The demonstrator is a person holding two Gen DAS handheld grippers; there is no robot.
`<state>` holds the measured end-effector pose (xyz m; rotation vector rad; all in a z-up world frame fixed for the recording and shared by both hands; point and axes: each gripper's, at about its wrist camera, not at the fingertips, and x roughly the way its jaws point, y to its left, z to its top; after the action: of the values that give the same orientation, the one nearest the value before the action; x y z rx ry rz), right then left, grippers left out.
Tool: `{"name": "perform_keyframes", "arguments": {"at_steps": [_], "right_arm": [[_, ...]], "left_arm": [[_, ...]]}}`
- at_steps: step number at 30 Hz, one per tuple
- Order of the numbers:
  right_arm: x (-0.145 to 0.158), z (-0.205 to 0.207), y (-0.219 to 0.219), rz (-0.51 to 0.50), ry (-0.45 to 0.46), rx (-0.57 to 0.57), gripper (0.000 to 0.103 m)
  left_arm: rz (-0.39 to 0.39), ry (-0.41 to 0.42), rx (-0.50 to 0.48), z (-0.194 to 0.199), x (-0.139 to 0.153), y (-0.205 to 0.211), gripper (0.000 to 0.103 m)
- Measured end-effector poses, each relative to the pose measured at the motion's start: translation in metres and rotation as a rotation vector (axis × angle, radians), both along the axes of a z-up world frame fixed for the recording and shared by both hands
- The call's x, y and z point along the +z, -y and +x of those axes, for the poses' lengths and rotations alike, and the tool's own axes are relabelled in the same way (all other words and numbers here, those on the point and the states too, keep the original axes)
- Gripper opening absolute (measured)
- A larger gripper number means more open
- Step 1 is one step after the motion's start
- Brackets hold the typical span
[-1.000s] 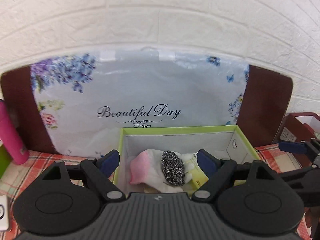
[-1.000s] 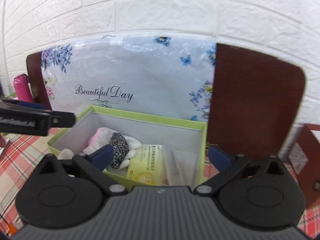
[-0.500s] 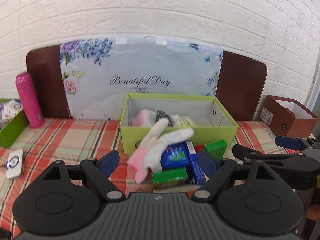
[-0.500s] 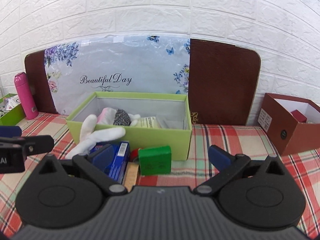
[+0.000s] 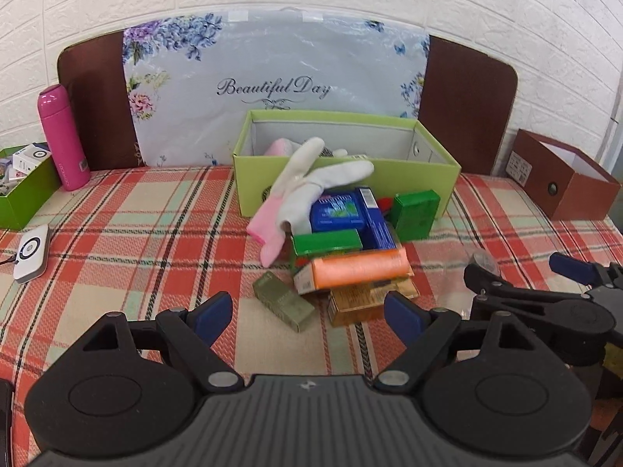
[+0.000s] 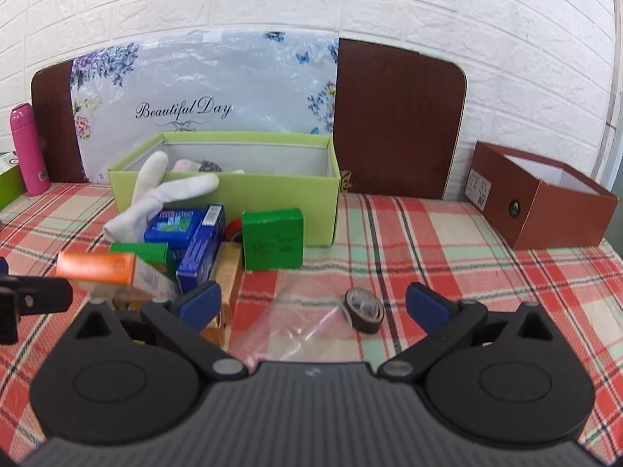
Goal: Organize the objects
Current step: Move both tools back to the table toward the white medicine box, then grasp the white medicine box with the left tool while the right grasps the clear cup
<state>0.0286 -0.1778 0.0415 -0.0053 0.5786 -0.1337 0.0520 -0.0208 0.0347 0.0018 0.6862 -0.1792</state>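
Left wrist: left tongs [image 5: 307,311] spread wide, olive box [image 5: 283,306] between tips.

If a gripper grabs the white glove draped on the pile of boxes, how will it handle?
The white glove is probably floppy: its fingers sag over the green box rim. Likely light, being thin fabric. Lifting it may disturb the blue box it rests on.

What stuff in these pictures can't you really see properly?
- Inside the green box: left wrist view, its front wall and the white glove hide most of the contents.
- Inside the brown box: right wrist view, only white lining shows.
- Bottom boxes in the pile: left wrist view, the orange box covers them.
- Small roll: right wrist view, too small and blurred to identify.
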Motion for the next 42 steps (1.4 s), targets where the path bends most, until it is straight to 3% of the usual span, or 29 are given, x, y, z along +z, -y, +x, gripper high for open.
{"name": "perform_keyframes", "arguments": {"at_steps": [6,10,14,18,19,20,26,30,34,38,42], "right_arm": [[-0.033,-0.02,0.015,0.106,-0.065,0.043,0.103],[-0.04,-0.024,0.018,0.136,-0.083,0.046,0.103],[-0.041,-0.021,0.018,0.142,-0.09,0.044,0.103],[-0.044,-0.021,0.018,0.143,-0.098,0.052,0.103],[-0.045,-0.021,0.018,0.147,-0.1,0.049,0.103],[-0.045,-0.021,0.019,0.152,-0.101,0.046,0.103],[-0.049,-0.016,0.023,0.181,-0.106,0.053,0.103],[-0.053,-0.004,0.021,0.198,-0.129,0.072,0.103],[-0.048,0.015,0.018,0.226,-0.111,0.074,0.103],[-0.049,0.029,0.018,0.265,-0.103,0.037,0.102],[-0.053,0.02,0.022,0.237,-0.123,0.092,0.048]], "left_arm": [[-0.015,0.013,-0.063,0.003,-0.01,0.01,0.088],[0.023,0.042,-0.073,0.018,-0.007,0.021,0.088],[-0.015,0.053,-0.067,0.034,-0.004,0.026,0.088],[-0.065,0.011,-0.044,0.046,-0.011,0.027,0.088],[-0.081,0.004,-0.056,0.046,-0.015,0.026,0.079],[-0.084,-0.017,-0.062,0.045,-0.019,0.025,0.077],[-0.056,-0.085,-0.109,0.001,-0.046,0.004,0.071],[-0.112,-0.166,-0.096,-0.023,-0.065,-0.014,0.073],[-0.093,-0.133,-0.069,-0.015,-0.058,-0.016,0.082],[-0.117,-0.118,-0.046,0.007,-0.052,-0.009,0.083],[-0.159,-0.156,-0.039,0.024,-0.055,-0.002,0.083]]}}
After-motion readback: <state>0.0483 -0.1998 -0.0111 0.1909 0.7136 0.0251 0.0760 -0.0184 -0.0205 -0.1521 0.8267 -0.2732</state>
